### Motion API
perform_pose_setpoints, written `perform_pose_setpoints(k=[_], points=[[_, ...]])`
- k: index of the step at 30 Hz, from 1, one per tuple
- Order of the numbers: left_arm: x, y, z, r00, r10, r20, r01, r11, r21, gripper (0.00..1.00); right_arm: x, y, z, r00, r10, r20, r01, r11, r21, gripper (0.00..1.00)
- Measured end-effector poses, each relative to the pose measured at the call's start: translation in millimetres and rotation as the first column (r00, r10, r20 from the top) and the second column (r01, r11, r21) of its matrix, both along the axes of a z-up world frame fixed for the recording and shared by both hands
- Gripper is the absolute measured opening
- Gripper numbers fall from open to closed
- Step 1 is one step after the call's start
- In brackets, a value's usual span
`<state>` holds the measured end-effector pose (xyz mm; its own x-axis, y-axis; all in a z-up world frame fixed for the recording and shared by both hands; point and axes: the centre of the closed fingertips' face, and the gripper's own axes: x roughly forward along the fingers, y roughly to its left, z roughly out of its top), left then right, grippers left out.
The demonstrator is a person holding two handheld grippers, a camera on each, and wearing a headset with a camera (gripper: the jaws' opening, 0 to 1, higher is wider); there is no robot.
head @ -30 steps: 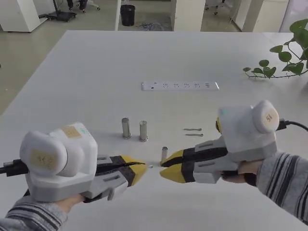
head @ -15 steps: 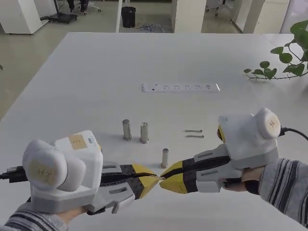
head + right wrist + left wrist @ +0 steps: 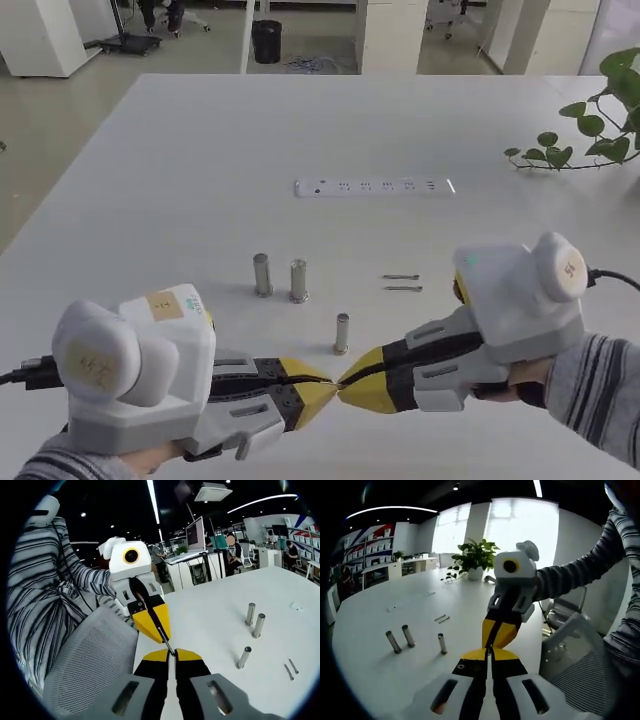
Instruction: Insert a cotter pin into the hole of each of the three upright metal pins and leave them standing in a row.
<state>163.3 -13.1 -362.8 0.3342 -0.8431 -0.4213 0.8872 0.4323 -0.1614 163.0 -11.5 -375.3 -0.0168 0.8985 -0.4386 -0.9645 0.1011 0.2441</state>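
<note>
Meeting tip to tip, left tool (image 3: 322,387) and right tool (image 3: 358,383) both pinch one cotter pin (image 3: 167,645) lengthwise between them, nearest upright metal pin (image 3: 342,333) standing on the bench (image 3: 200,180) just beyond.

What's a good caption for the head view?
Left gripper and right gripper meet tip to tip, a cotter pin between them, near three upright metal pins.

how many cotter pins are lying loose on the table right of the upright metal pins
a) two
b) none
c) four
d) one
a: in the head view two cotter pins lie side by side, flat on the table, off to the right of the three standing metal pins.
</note>
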Motion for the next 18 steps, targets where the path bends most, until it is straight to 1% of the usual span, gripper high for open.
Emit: perform_pose_setpoints(k=[1,3,5,8,10,12,15,16,18], points=[[-0.1,-0.3,-0.6,1.000,0.001,-0.003,-0.001,1.000,0.001,0.00,0.2,-0.5,-0.2,1.000,0.006,0.013,-0.006,1.000,-0.011,0.00],[0.1,-0.6,-2.1,1.000,0.002,0.002,-0.002,1.000,0.007,0.00,0.5,-1.6,-0.2,0.999,0.024,0.048,-0.023,0.999,-0.033,0.00],[-0.2,-0.5,-3.9,1.000,0.003,0.002,-0.003,1.000,0.013,0.00,0.3,-1.8,0.3,0.998,0.032,0.054,-0.029,0.998,-0.047,0.00],[0.8,-0.5,-4.3,1.000,0.012,0.001,-0.012,1.000,0.006,0.00,-0.6,-3.1,-0.7,0.993,0.067,0.094,-0.059,0.995,-0.077,0.00],[2.0,-0.1,-5.1,1.000,0.016,0.001,-0.016,1.000,0.006,0.00,-1.3,-2.7,-1.4,0.992,0.073,0.098,-0.064,0.994,-0.089,0.00],[3.1,0.2,-6.2,1.000,0.020,0.001,-0.020,1.000,0.007,0.00,-0.4,-3.1,-2.4,0.990,0.083,0.117,-0.071,0.992,-0.103,0.00],[5.3,0.7,-8.1,1.000,0.025,0.002,-0.025,1.000,0.010,0.01,-0.2,-3.7,-4.2,0.987,0.098,0.128,-0.083,0.990,-0.117,0.00],[6.0,1.0,-9.0,1.000,0.025,0.004,-0.025,1.000,0.014,0.01,0.2,-3.9,-4.7,0.986,0.103,0.133,-0.086,0.989,-0.122,0.00],[9.2,3.6,-13.3,0.999,0.035,0.013,-0.036,0.999,0.039,0.00,1.4,-4.8,-5.5,0.985,0.108,0.138,-0.090,0.988,-0.129,0.00]])
